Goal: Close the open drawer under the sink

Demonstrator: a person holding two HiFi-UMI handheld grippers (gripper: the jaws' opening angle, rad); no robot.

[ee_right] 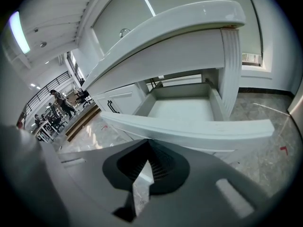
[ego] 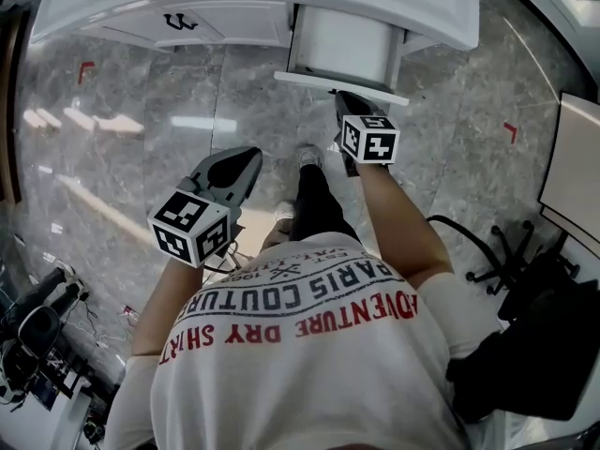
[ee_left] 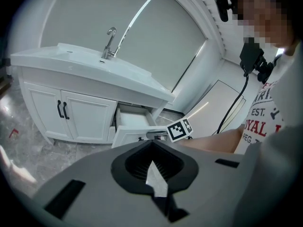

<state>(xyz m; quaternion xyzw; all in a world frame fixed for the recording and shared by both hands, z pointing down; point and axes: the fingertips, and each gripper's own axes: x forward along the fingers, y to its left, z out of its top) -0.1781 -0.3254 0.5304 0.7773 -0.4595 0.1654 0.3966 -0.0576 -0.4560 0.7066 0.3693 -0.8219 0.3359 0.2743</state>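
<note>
Right gripper (ego: 344, 97), jaws together and empty, is at the open drawer (ego: 342, 45) front; left gripper (ego: 253, 155) hangs back, closed, empty.

The grey, shiny stone floor (ego: 141, 101) carries everything here. A big white sink cabinet (ee_left: 85, 117) stands on it, straight ahead of the jaws of the right gripper (ego: 347, 101). It is ahead and a bit to the left of the jaws of the left gripper (ego: 246, 157).

A small red corner mark (ego: 84, 68) lies on the floor, far to the left of the left jaws. Another red corner mark (ego: 509, 131) lies to the right of the right jaws.

A white shoe (ego: 308, 156) stands on the floor between the two grippers. A black chair with wheeled legs (ego: 497, 251) stands behind and to the right of the right jaws. Black cables and gear (ego: 37, 336) lie behind and to the left of the left jaws.
</note>
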